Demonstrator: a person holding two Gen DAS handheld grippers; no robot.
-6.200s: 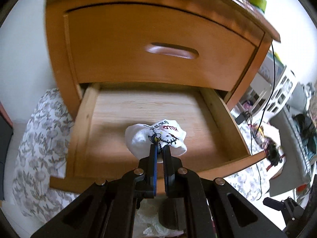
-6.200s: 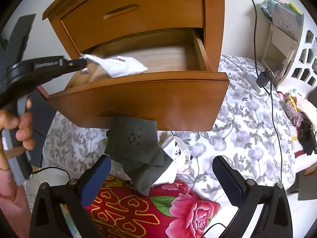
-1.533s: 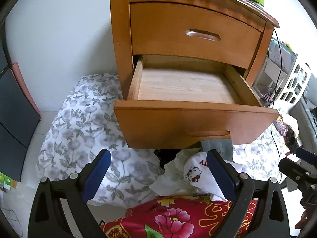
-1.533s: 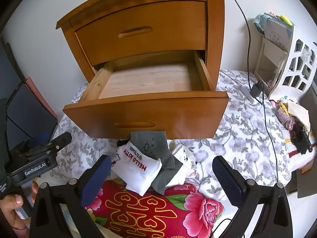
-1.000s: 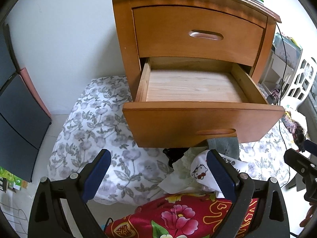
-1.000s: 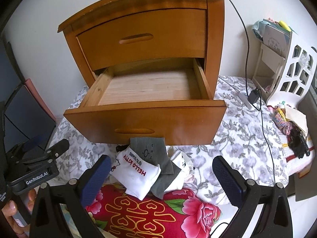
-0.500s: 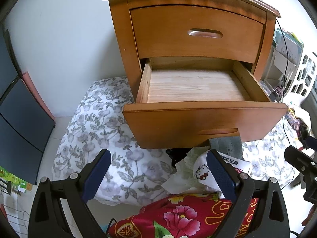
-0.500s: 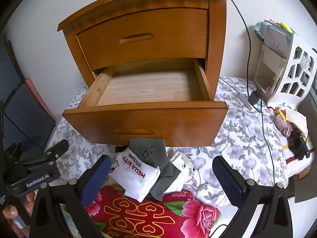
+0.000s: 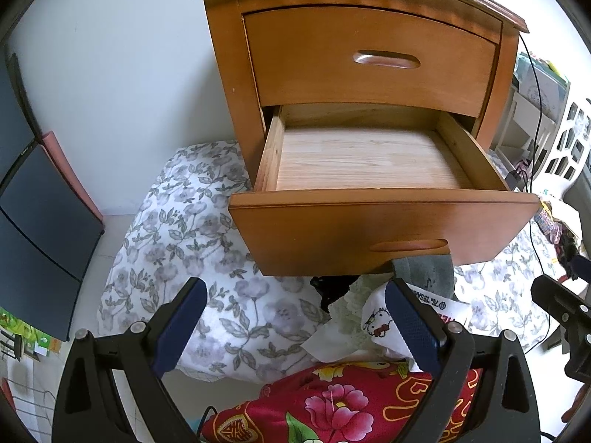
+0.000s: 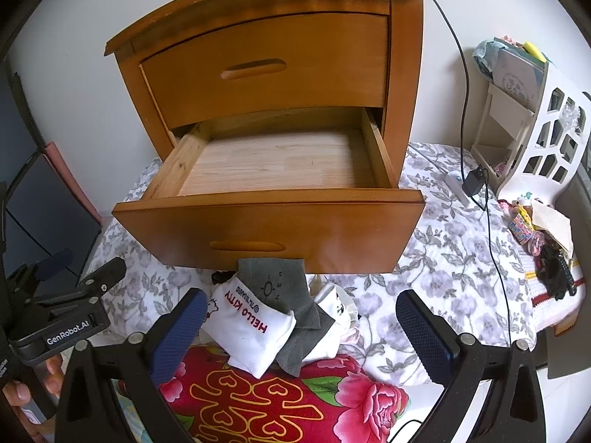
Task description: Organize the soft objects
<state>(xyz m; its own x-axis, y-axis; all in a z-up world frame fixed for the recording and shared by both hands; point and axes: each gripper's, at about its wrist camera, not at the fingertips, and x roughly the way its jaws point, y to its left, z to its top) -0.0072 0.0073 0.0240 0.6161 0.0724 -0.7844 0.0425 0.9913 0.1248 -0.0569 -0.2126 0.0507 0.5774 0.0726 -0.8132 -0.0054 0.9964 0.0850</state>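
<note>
Looking along the left gripper [image 9: 293, 319], its blue pads are standing wide apart and holding nothing. Ahead, the nightstand [image 9: 229, 59] is showing its lower drawer [image 9: 369, 229] pulled out, with bare pale wood inside. Below the drawer front, a sock pile [image 9: 373, 317] is lying on the floral sheet [image 9: 184, 240]: a white sock [image 9: 376, 323] with a cartoon face is peeking out just beside the right pad, and a grey sock [image 9: 428, 269] is poking from under the drawer. A red cloth [image 9: 332, 406] is lying at the bottom edge. The right gripper's black body is showing at the far right.

Looking along the right gripper [image 10: 303, 328], its pads are likewise spread wide and gripping nothing. The white sock [image 10: 247, 328], lettered HELLO KITTY, is lying partly over the grey sock [image 10: 284, 291], both resting between the pads in view, below the open drawer [image 10: 273, 229] and touching the red cloth [image 10: 277, 402]. The left gripper [image 10: 62, 310] is hanging at the left, with fingers [image 10: 16, 393] of a hand on its handle.
</note>
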